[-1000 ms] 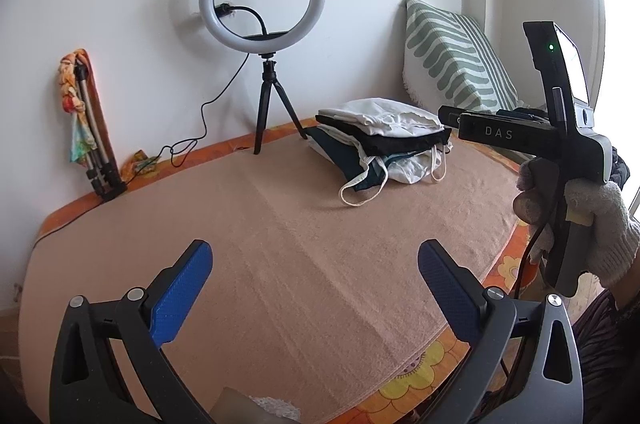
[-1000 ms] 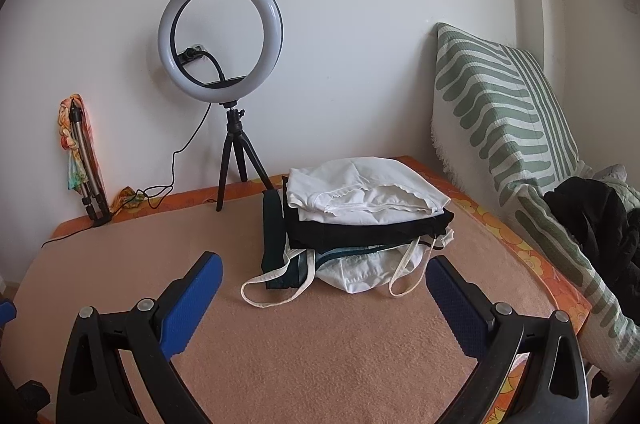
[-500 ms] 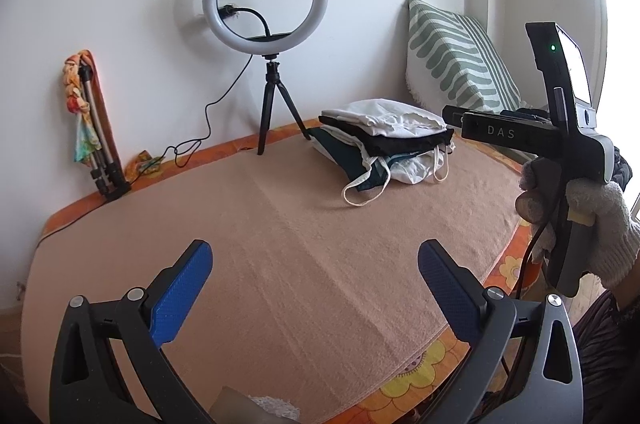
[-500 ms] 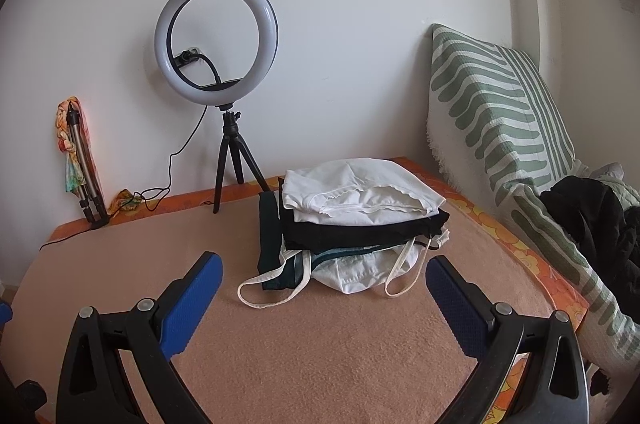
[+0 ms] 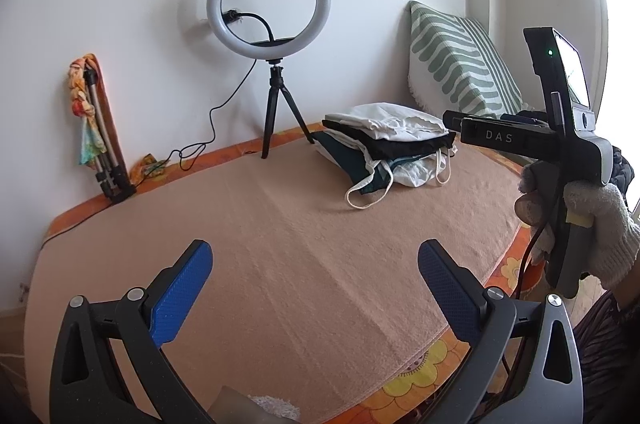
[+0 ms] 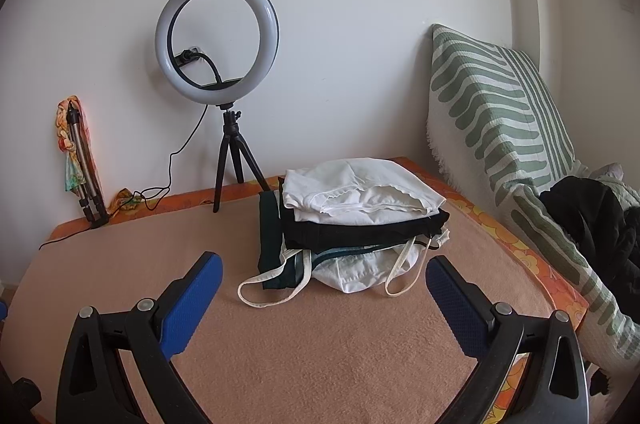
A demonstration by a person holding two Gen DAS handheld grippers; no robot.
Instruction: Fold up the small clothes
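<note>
Obs.: both tools idle above the tan blanket (image 5: 304, 256), which covers the work surface.

Left gripper (image 5: 314, 278), bottom of the left wrist view: blue pads spread wide apart, nothing between them. It points at bare blanket, probably the spot kept free for spreading a garment.

Right gripper (image 6: 324, 290), bottom of the right wrist view: pads likewise wide apart and empty. It faces the stack of clothes (image 6: 356, 220) at frame centre. In the left view the same tool is at the right edge, held by a gloved hand (image 5: 592, 224).

The stack sits near the far edge of the blanket: white garment (image 6: 360, 190) on top, black one (image 6: 360, 230) under it, dark green and white pieces lowest, with white straps (image 6: 272, 284) trailing onto the blanket. Whether the lowest pieces are folded I cannot tell from here.

A ring light (image 6: 218, 38) on its tripod stands behind the stack. A striped cushion (image 6: 492, 112) leans at upper right with dark clothing (image 6: 592, 224) heaped beside it, possibly the unfolded supply.
</note>
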